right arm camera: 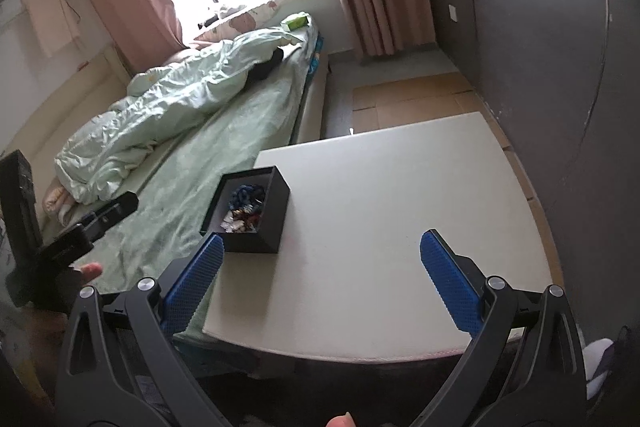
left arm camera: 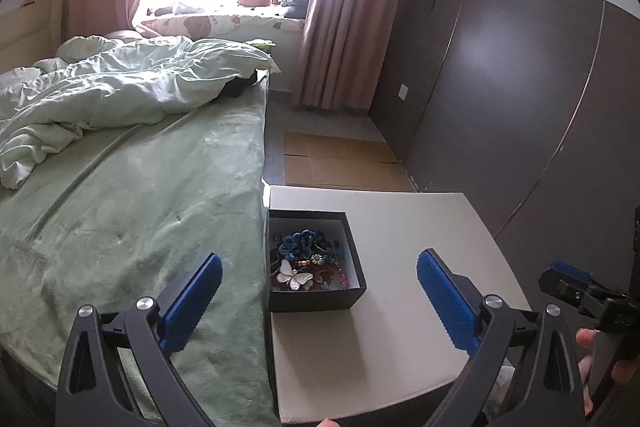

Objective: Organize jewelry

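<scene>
No text, label, brand, number or sign can be read in either view. The black box on the counter has plain sides with no print. The dark body of the other tool at the left edge of the right wrist view carries a faint embossed mark, too blurred to make out.
</scene>
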Available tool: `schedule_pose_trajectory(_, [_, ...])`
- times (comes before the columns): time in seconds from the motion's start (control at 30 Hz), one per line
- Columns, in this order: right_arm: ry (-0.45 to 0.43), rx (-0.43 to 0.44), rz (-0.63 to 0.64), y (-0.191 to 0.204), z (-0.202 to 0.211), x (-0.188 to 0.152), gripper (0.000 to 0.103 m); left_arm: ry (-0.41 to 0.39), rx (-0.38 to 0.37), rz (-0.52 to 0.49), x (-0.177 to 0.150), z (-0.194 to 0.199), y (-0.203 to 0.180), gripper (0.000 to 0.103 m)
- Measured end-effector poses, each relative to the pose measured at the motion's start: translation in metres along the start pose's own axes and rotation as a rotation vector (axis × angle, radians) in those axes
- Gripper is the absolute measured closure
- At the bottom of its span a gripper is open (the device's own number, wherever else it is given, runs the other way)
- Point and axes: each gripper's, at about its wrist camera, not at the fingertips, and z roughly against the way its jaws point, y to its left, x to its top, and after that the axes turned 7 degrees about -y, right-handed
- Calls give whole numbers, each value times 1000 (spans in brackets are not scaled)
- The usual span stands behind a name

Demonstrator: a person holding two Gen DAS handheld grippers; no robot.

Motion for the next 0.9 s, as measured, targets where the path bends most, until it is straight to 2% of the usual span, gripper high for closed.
schedule_pose_trajectory(0.9, [16,10,18,11,-3,-7,5,-3,13,-27,-2,12,3,8])
